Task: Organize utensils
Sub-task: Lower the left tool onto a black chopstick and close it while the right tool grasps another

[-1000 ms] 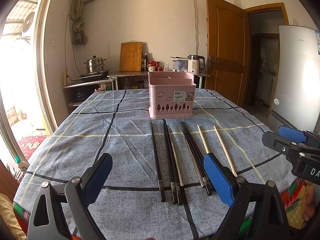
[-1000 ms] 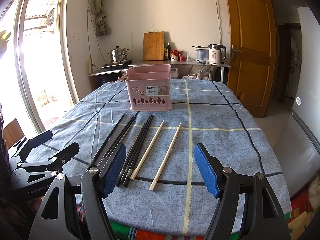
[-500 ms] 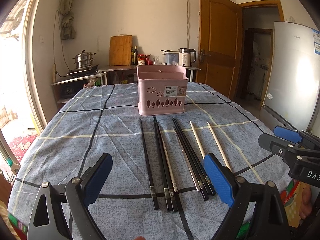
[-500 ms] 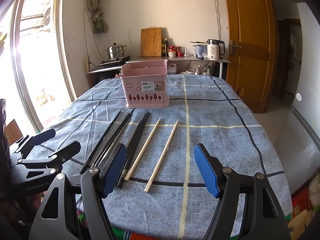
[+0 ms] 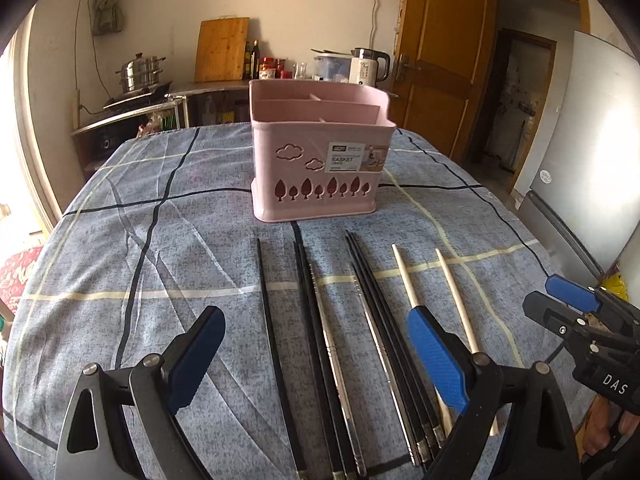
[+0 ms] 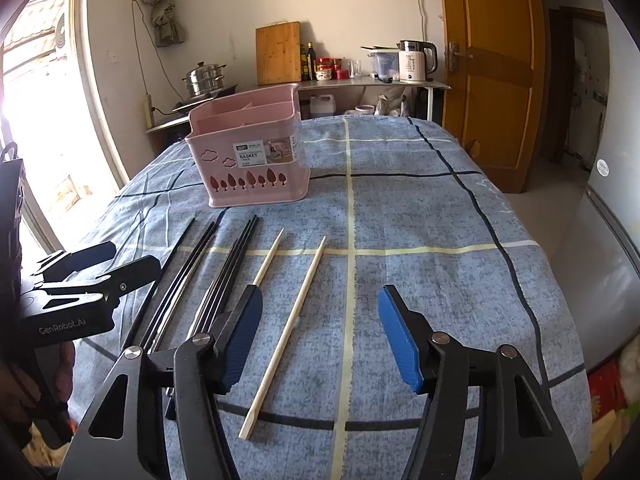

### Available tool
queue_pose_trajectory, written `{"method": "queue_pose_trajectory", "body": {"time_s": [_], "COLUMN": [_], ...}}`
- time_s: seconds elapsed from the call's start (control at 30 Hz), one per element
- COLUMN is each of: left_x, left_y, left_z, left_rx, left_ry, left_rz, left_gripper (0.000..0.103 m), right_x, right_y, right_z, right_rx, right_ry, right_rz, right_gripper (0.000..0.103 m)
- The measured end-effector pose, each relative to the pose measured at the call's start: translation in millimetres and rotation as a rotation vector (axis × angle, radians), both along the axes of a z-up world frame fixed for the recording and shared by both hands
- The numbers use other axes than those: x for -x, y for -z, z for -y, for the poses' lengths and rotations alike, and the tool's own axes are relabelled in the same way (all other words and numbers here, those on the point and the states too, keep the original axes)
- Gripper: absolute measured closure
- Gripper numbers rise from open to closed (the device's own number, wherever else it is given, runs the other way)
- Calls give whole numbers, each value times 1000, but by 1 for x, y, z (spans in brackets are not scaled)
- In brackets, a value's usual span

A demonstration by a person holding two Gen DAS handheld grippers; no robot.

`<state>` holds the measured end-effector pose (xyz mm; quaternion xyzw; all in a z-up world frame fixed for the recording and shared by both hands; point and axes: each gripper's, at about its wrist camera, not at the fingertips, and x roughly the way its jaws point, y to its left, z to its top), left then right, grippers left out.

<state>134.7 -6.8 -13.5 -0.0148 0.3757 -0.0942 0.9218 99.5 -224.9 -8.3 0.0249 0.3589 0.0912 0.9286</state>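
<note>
Right gripper (image 6: 320,336) closing over wooden chopstick (image 6: 286,332), seemingly untouched

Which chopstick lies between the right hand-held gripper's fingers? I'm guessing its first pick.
The outermost pale wooden chopstick; its twin and the dark chopsticks lie outside.

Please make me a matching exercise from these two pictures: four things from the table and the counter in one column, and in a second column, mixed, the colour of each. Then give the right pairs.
Column one:
1. utensil basket
2. rightmost pair of chopsticks
3. kettle
4. tablecloth

Column two:
A. pale wood
B. blue-grey with dark and cream lines
C. pink
D. white with a dark handle

Right pairs: 1-C, 2-A, 3-D, 4-B.
</note>
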Motion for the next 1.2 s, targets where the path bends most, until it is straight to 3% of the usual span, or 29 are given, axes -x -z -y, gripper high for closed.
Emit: {"method": "queue_pose_trajectory", "body": {"time_s": [0.07,0.6,0.73,0.93,1.2], "left_x": [-10,-84,-96,-102,-100], "left_y": [4,30,39,42,43], "left_z": [-3,-35,-40,-41,-30], "left_rx": [-24,32,43,39,-26], "left_ry": [-10,-55,-64,-53,-37], "left_rz": [-15,-152,-181,-178,-162], "left_gripper": [16,52,58,59,62], "right_x": [-11,-102,-121,-136,-140], "right_y": [2,22,35,50,50], "right_z": [-1,-57,-72,-86,-90], "right_rx": [-6,-55,-53,-38,-20], "right_ry": [-5,-127,-152,-168,-162], "right_rz": [-15,-158,-206,-263,-268], "right_gripper": [51,84,86,90,90]}}
